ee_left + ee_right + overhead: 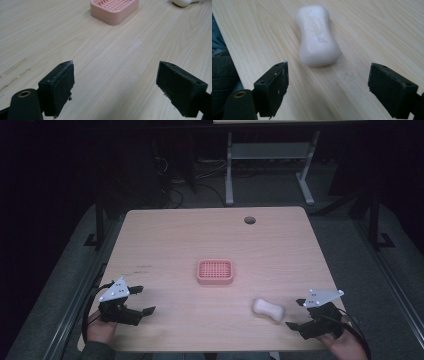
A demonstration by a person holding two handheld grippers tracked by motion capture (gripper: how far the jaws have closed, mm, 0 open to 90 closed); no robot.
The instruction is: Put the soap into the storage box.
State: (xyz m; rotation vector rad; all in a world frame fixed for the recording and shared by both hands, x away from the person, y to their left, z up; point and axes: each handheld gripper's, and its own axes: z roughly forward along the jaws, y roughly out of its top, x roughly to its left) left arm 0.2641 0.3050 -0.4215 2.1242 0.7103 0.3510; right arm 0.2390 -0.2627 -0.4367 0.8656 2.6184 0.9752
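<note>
A white bar of soap [268, 309] [317, 36] lies flat on the wooden table [175, 235], near the front right. My right gripper [296, 314] [328, 85] rests just right of it, open, with the soap's near end a little ahead of its jaws. A pink soap dish [215, 271] [113, 10] with a grid top sits at the table's middle. My left gripper [142, 300] [115, 85] stands open at the front left, with bare wood between its jaws. In the left gripper view the soap [183, 2] peeks in at the top right.
A round cable hole [249, 220] sits near the table's far edge. Beyond the table stand a white desk frame [270, 155] and cables on the dark floor. Faint dark marks [15, 66] streak the wood to the left of my left gripper.
</note>
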